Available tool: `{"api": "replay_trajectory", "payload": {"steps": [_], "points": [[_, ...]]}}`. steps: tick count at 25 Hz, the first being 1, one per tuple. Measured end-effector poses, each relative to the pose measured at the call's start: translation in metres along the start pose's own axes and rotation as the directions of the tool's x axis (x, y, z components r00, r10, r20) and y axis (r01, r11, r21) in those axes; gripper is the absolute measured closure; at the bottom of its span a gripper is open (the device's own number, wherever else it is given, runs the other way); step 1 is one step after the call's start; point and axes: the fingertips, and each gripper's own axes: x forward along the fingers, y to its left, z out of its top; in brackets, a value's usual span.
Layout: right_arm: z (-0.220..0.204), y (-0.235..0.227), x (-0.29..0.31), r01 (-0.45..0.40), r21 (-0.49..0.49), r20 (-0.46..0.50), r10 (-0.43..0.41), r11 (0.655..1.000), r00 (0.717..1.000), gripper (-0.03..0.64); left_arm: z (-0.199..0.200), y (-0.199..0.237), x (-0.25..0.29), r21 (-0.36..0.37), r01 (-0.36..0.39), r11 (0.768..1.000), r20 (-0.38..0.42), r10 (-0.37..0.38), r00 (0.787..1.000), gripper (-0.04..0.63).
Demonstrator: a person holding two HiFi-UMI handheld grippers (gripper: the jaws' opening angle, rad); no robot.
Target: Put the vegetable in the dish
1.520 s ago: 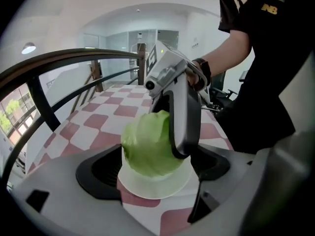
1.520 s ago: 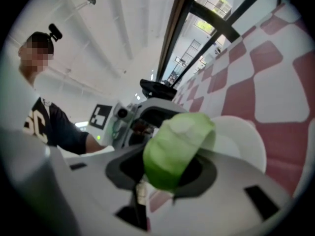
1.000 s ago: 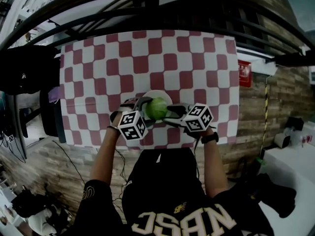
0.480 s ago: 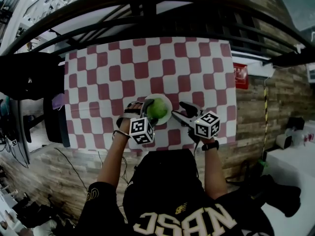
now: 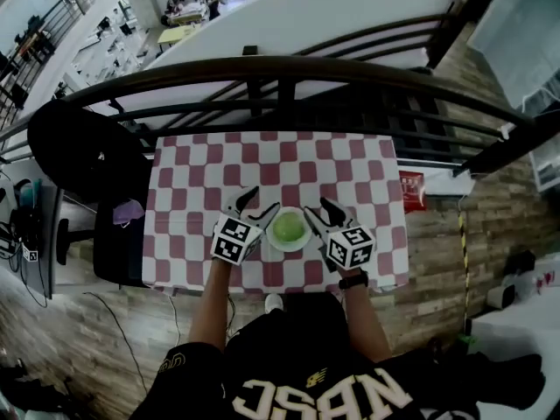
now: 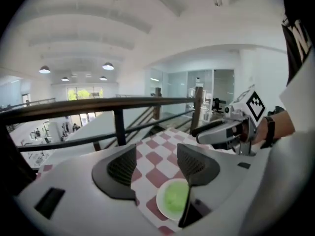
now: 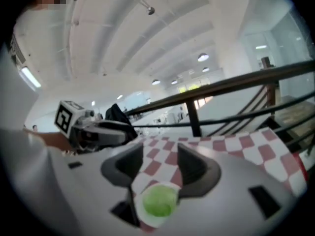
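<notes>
A round green vegetable lies in a small white dish on the red-and-white checkered table, near its front edge. My left gripper is raised just left of the dish. Its jaws are closing with nothing between them. My right gripper is raised just right of the dish, its jaws also closing on nothing. The left gripper view looks down past its jaws onto the dish and vegetable. The right gripper view shows the vegetable below it.
A black railing curves behind the table's far edge. To the table's left stand a black chair with a dark bundle and a purple object. A red sign hangs at the table's right side. Wooden floor surrounds the table.
A second ago both grippers flanked the vegetable over the dish. They have since drawn back and up to either side. The vegetable stays in the dish, and the head view has pulled higher.
</notes>
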Motion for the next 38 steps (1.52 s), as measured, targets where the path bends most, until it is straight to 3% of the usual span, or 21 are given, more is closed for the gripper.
{"api": "replay_trajectory", "payload": {"steps": [3, 7, 11, 15, 22, 28, 34, 38], "points": [[0.043, 0.019, 0.000, 0.032, -0.058, 0.073, -0.028, 0.998, 0.997, 0.445, 0.049, 0.016, -0.036, -0.030, -0.134, 0.991, 0.142, 0.137, 0.980, 0.341], [0.082, 0.049, -0.014, 0.090, -0.121, 0.122, -0.075, 0.989, 0.990, 0.560, 0.086, 0.026, -0.086, -0.106, -0.257, 0.961, 0.274, 0.277, 0.921, 0.436], [0.121, 0.078, -0.031, 0.174, -0.230, 0.219, -0.123, 0.957, 0.968, 0.600, 0.106, 0.021, -0.115, -0.116, -0.298, 0.947, 0.330, 0.320, 0.888, 0.558], [0.138, 0.107, -0.033, 0.152, -0.294, 0.276, -0.068, 0.944, 0.959, 0.601, 0.120, 0.016, -0.130, -0.100, -0.333, 0.938, 0.369, 0.345, 0.863, 0.577], [0.138, 0.113, -0.034, 0.119, -0.263, 0.281, -0.042, 0.957, 0.959, 0.601, 0.114, 0.011, -0.127, -0.093, -0.320, 0.943, 0.361, 0.331, 0.872, 0.577], [0.144, 0.107, -0.033, 0.143, -0.268, 0.288, -0.063, 0.953, 0.956, 0.601, 0.116, 0.020, -0.126, -0.108, -0.344, 0.933, 0.363, 0.359, 0.860, 0.577], [0.144, 0.100, -0.031, 0.146, -0.255, 0.285, -0.070, 0.956, 0.956, 0.601, 0.105, 0.011, -0.117, -0.091, -0.337, 0.937, 0.331, 0.348, 0.877, 0.577], [0.143, 0.107, -0.026, 0.123, -0.257, 0.276, -0.049, 0.959, 0.960, 0.601, 0.105, 0.012, -0.116, -0.102, -0.339, 0.935, 0.329, 0.353, 0.876, 0.577]]}}
